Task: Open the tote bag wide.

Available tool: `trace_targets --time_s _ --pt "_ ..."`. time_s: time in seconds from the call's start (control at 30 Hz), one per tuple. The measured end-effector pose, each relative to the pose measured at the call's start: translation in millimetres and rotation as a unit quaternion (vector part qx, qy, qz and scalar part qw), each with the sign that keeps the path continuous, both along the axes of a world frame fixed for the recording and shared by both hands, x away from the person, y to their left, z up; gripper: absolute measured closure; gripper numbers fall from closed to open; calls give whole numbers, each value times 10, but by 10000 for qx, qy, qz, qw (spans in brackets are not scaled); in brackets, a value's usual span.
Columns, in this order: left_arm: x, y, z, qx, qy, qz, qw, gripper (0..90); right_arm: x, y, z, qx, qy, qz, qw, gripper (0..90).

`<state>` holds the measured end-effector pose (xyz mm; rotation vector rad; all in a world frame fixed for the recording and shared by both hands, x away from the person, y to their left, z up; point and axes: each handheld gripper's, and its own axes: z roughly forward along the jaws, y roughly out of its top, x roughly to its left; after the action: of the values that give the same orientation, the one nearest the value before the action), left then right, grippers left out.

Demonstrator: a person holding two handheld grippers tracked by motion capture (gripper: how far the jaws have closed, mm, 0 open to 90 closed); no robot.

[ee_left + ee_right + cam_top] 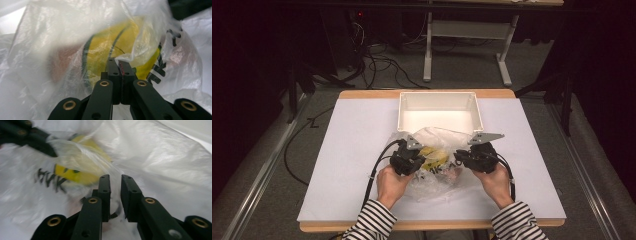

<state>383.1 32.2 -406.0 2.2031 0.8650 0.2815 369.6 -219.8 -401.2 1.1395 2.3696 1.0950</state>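
- Clear, crinkled plastic is the centre of the scene: a thin plastic bag (438, 160) lies on the near half of a white-topped table (357, 150), just in front of an open white bin (440, 111), with something yellow (435, 157) showing through the film.
- A person in striped sleeves (373, 220) works from the near edge, a black gripper in each hand, one at each side of the bag.
- The left gripper (411, 161) is at the bag's left side. In the left gripper view its jaws are pressed flat together with a fold of the bag's film (127, 56) pinched at their tips; it is clamped on the plastic.
- Behind that pinched fold the yellow item (117, 42), marked with dark green lines, sits inside the bag, and black lettering (160, 67) is printed on the film to its right.
- The right gripper (465, 158) is at the bag's right side. In the right gripper view its jaws (115, 187) stand a little apart with a narrow gap between them; film lies behind and around the tips, but the pads do not press on it, so this gripper is released.
- The same view, partly blurred, shows the yellow item (75, 173) and the black lettering (48, 178) up and to the left of the jaws, and the other gripper's dark arm (27, 137) at the top left corner.
- A grey three-cornered plate (486, 137) tops the right gripper, and a black cable (377, 165) trails from the left one towards the near edge.
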Motion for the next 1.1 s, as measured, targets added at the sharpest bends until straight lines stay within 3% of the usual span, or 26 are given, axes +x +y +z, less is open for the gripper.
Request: trace_targets --time_s 0.07,0.1,0.17,0.37,0.5,0.63,0.7,0.77,0.83,0.87,0.93,1.1 --pt "5 -1 10 -1 -29 12 10000 900 -66 -2 24 0 -28 28 10000 776" --pt "6 -6 38 -5 -60 -9 10000 900 -214 10 63 -39 -184 178 9997 760" --pt "8 -12 60 -68 -63 -22 10000 900 -303 38 81 -39 -225 322 9992 752" --pt "31 -35 102 -166 -54 -6 9998 900 -416 266 44 -190 -258 732 9968 714" --pt "49 -16 102 -148 -53 28 9999 900 -394 427 -10 -369 -276 914 9947 709" --pt "52 1 114 -192 -74 50 9998 900 -252 485 -36 -473 -324 598 9966 566" --pt "53 5 116 -210 -72 47 9997 900 -139 487 -74 -419 -163 512 9977 501" --pt "55 5 116 -218 -66 44 9997 900 -33 504 -130 -446 138 496 9977 440" --pt "57 6 118 -216 -75 45 9997 900 9 525 -174 -528 262 497 9970 428" --pt "59 8 123 -200 -89 45 9998 900 8 536 -187 -554 220 488 9970 456" --pt "61 15 140 -190 -106 50 9998 900 -20 547 -174 -631 170 525 9965 598" --pt "73 37 201 -247 -139 52 9996 900 -151 580 -158 -811 44 871 9929 884"
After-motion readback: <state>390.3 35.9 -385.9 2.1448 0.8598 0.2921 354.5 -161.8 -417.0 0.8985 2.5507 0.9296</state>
